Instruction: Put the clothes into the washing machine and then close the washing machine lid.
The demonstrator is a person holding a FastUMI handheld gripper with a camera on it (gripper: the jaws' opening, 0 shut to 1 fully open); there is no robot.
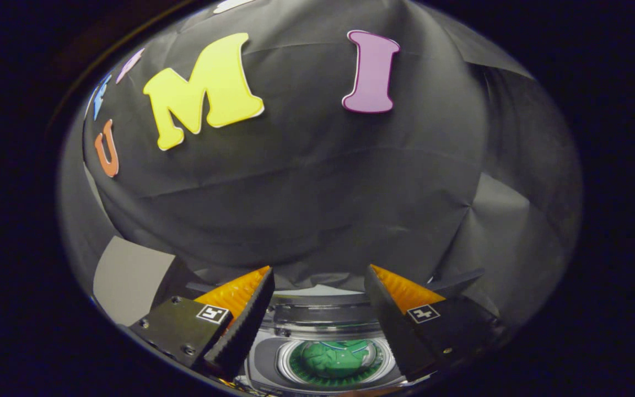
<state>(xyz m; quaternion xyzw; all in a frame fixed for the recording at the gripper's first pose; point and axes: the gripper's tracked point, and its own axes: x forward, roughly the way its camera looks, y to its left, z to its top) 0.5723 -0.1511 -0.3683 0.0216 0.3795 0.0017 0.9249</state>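
A small grey washing machine (265, 361) sits below and between the fingers, seen from above. Its round drum opening holds a green garment (337, 357), bunched inside the tub. The lid (317, 309) stands raised at the back of the opening, its edge just beyond the drum. My gripper (317, 273) hovers above the machine with its fingers wide apart and nothing between them. The fingertips reach past the lid toward the black cloth wall.
The black cloth booth wall (306, 193) rises close behind the machine. A pale grey panel (127, 278) stands beside the left finger. A dark flap (458, 281) juts out beyond the right finger.
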